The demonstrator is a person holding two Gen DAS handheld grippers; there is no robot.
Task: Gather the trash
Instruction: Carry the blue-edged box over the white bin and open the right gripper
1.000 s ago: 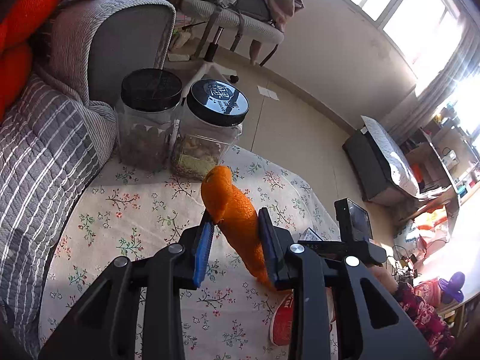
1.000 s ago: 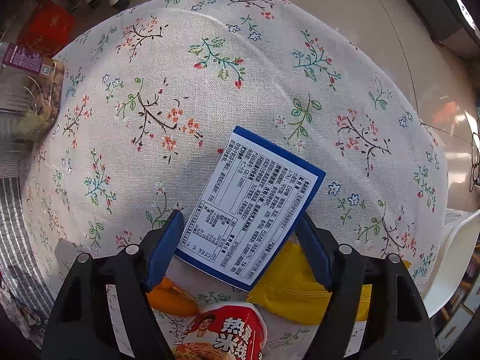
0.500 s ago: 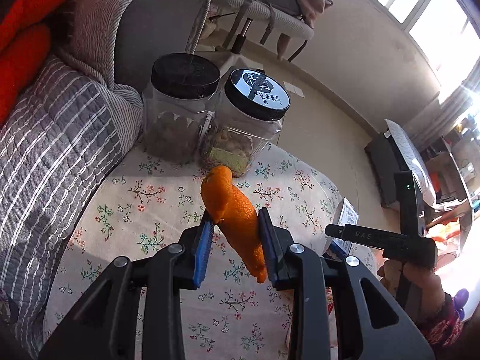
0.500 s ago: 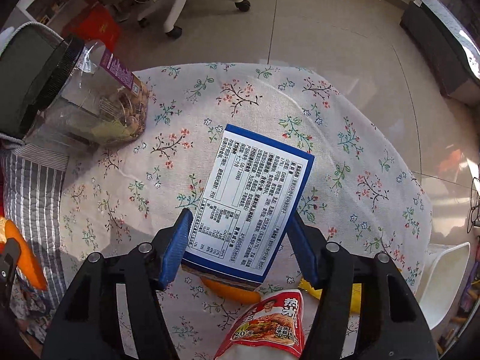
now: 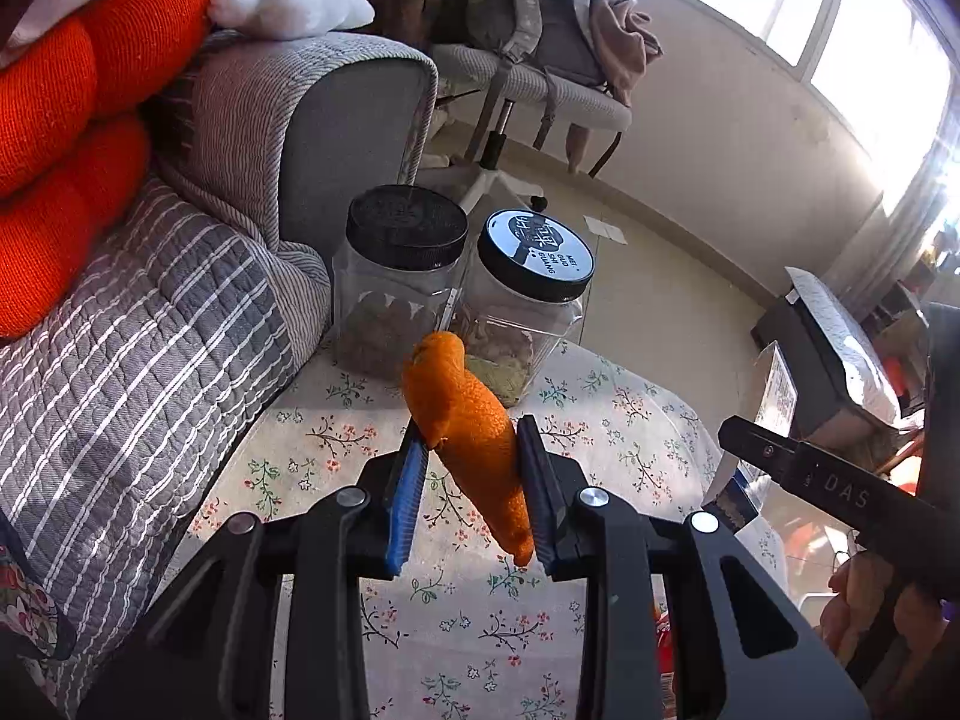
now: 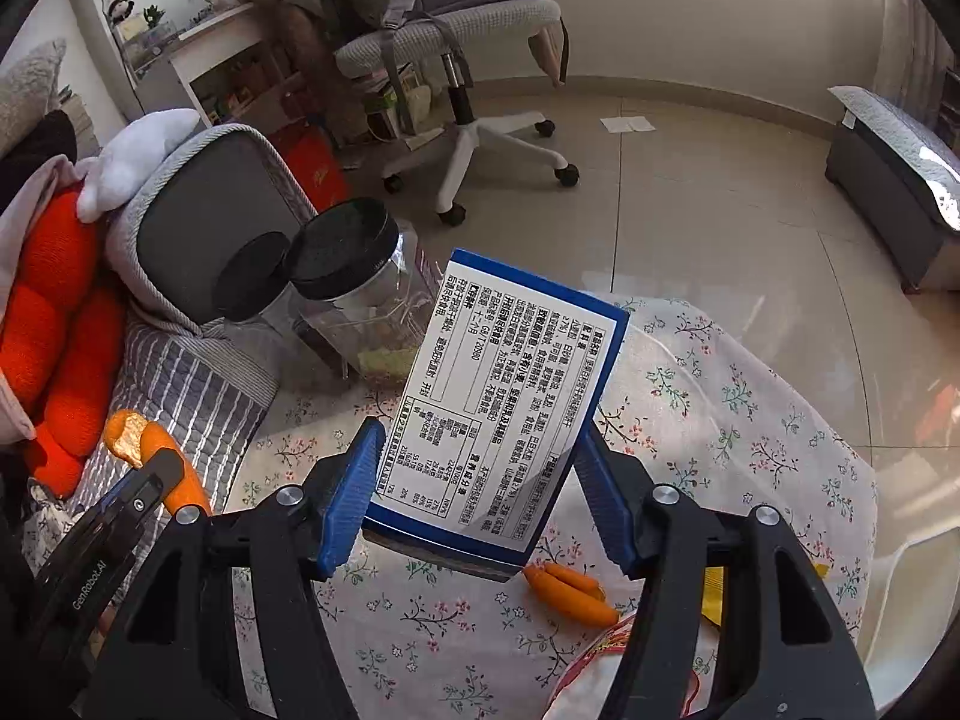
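Left wrist view: the left gripper (image 5: pixel 471 483) stands closed on an orange peel (image 5: pixel 465 429), both blue pads pressing the peel's sides. The peel sticks up and forward past the fingertips, raised clear of the floral tablecloth (image 5: pixel 336 468). Beyond it, two clear jars with black lids (image 5: pixel 408 228) stand side by side at the far edge of the table, just beside a grey sofa arm (image 5: pixel 336 120). Orange cushions (image 5: pixel 72 120) lie on the sofa at left. At the right edge the right gripper's black body (image 5: pixel 828 486) enters the picture, with part of a person's hand (image 5: pixel 858 600) below it.

Right wrist view: the right gripper (image 6: pixel 480 480) holds a blue-edged carton (image 6: pixel 504 402), printed label side facing the camera, its jaws about half open with a pad against each side. The carton is tilted and held above the tablecloth, not resting on it. Under the carton, on the cloth, lies a second piece of orange peel (image 6: pixel 570 594). Near it, at the lower edge, a red-and-white printed packet (image 6: pixel 606 660) is partly hidden by the right finger, and a yellow wrapper (image 6: pixel 714 594) shows beside that finger. At lower left the left gripper appears with its peel (image 6: pixel 150 450). A white-based office chair (image 6: pixel 456 60) stands on the tiled floor (image 6: pixel 720 210) behind the table.
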